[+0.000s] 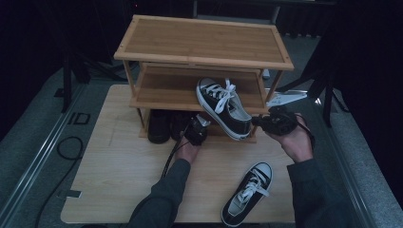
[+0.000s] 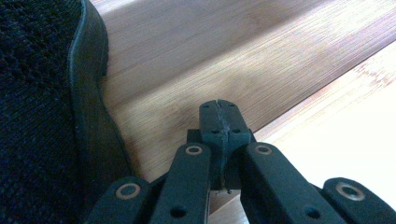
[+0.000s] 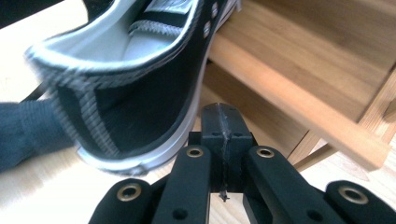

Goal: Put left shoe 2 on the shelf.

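Note:
A black sneaker with white laces [image 1: 224, 107] lies tilted on the wooden shoe rack [image 1: 204, 42], toe on the middle shelf and heel hanging over the front edge. In the right gripper view its heel [image 3: 140, 93] is just left of my right gripper [image 3: 219, 109], which is shut with nothing between the jaws. In the high view the right gripper [image 1: 259, 121] sits beside that heel. My left gripper [image 1: 202, 123] is below the sneaker's left side. It is shut and empty [image 2: 218, 105], facing a wooden shelf board [image 2: 210, 56].
The matching sneaker [image 1: 247, 192] lies on the wooden table board [image 1: 123, 175] near the front edge. Dark shoes [image 1: 159, 126] stand on the rack's bottom shelf, one close to the left jaws [image 2: 37, 116]. The rack's top shelf is bare.

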